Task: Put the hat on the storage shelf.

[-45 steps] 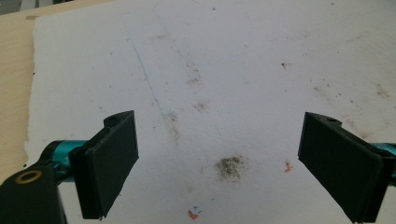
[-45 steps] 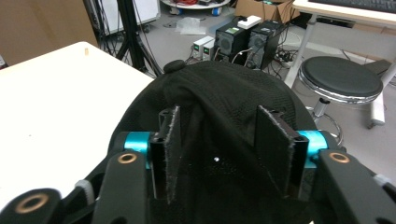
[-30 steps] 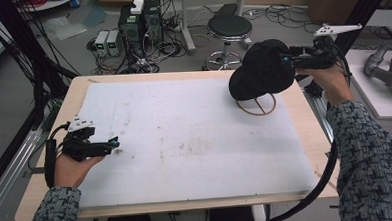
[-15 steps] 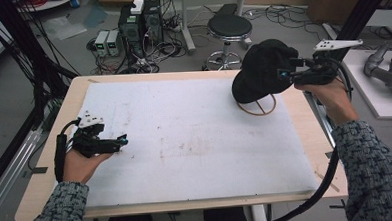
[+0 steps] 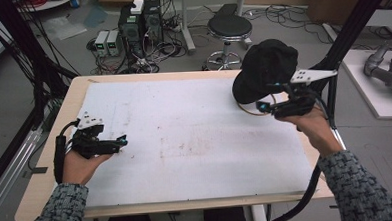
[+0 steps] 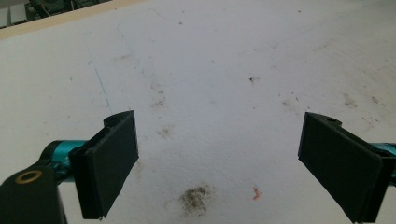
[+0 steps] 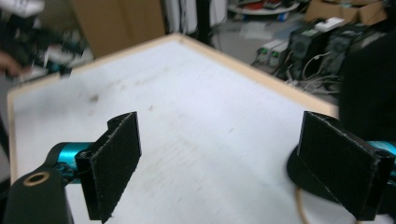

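- The left gripper (image 5: pixel 119 142) is lying low near the table's (image 5: pixel 138 203) front left edge, its jaws standing wide apart over the bare white mat (image 6: pixel 210 70).
- The right gripper (image 5: pixel 260 106) is drawing back from the black cap (image 5: pixel 264 67); its jaws have just been opening, with nothing between them.
- The cap is now sitting released on its wire stand (image 5: pixel 256 111) at the far right, so the placing looks done.

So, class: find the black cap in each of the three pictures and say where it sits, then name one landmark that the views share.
High view: the black cap stands on a wooden ring stand at the table's far right, just beyond the right gripper.
Left gripper view: not in it.
Right gripper view: the cap is at the right edge, above the right-hand jaw.
Shared landmark: the stained white mat.
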`<action>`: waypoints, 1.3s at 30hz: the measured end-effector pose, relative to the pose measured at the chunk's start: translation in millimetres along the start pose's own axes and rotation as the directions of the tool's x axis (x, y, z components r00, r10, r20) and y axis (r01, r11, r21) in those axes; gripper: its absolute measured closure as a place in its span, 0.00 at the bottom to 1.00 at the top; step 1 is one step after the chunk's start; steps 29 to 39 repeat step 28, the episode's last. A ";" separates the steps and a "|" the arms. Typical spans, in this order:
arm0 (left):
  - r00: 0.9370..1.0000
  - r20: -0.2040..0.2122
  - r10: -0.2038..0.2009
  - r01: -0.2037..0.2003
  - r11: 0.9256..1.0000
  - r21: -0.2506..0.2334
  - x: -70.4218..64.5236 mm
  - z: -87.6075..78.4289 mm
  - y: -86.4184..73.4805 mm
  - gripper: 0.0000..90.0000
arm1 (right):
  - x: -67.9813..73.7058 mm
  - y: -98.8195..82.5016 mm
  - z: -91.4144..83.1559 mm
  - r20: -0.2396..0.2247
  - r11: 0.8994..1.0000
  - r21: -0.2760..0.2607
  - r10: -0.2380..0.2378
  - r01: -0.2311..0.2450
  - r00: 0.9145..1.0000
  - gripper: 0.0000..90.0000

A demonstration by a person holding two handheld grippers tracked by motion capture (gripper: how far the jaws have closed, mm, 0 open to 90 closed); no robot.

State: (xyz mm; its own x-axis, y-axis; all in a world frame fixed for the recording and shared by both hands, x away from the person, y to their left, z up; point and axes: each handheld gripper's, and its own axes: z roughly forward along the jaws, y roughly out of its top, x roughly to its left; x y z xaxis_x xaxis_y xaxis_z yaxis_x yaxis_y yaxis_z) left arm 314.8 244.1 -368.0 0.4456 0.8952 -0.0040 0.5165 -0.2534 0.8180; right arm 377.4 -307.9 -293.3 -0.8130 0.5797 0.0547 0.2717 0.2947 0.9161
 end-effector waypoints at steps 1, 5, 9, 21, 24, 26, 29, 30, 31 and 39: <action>1.000 0.000 -0.001 0.001 1.000 -0.002 0.0 -0.6 0.0 0.14 | 5.2 -4.5 5.4 -0.012 1.000 0.024 -0.011 0.011 1.000 0.15; 1.000 -0.001 0.004 -0.004 1.000 -0.006 1.0 -4.3 0.7 0.14 | 10.8 -15.1 17.6 -0.018 0.998 0.064 -0.022 0.023 1.000 0.15; 1.000 -0.004 0.002 -0.002 1.000 -0.011 3.9 -5.9 0.4 0.14 | 9.3 -20.1 21.4 -0.014 0.997 0.074 -0.004 0.005 1.000 0.15; 1.000 -0.005 0.002 -0.002 1.000 -0.009 3.1 -4.6 1.4 0.14 | 9.7 -23.1 19.9 -0.016 0.997 0.073 0.008 -0.007 1.000 0.15; 1.000 -0.005 0.005 -0.005 1.000 -0.008 3.6 -4.8 1.6 0.14 | 10.7 -24.3 20.0 -0.016 0.998 0.070 0.004 -0.003 1.000 0.15; 1.000 -0.004 0.004 -0.004 1.000 -0.011 3.8 -5.0 1.5 0.14 | 11.3 -25.6 19.6 -0.014 0.998 0.067 0.007 -0.007 1.000 0.15; 1.000 -0.006 -0.002 0.002 1.000 -0.016 3.5 -5.5 1.3 0.14 | 11.8 -26.9 19.7 -0.019 0.998 0.067 0.007 -0.006 1.000 0.15; 1.000 -0.006 -0.002 0.002 1.000 -0.016 3.5 -5.5 1.3 0.14 | 11.8 -26.9 19.7 -0.019 0.998 0.067 0.007 -0.006 1.000 0.15; 1.000 -0.006 -0.002 0.002 1.000 -0.016 3.5 -5.5 1.3 0.14 | 11.8 -26.9 19.7 -0.019 0.998 0.067 0.007 -0.006 1.000 0.15; 1.000 -0.006 -0.002 0.002 1.000 -0.016 3.5 -5.5 1.3 0.14 | 11.8 -26.9 19.7 -0.019 0.998 0.067 0.007 -0.006 1.000 0.15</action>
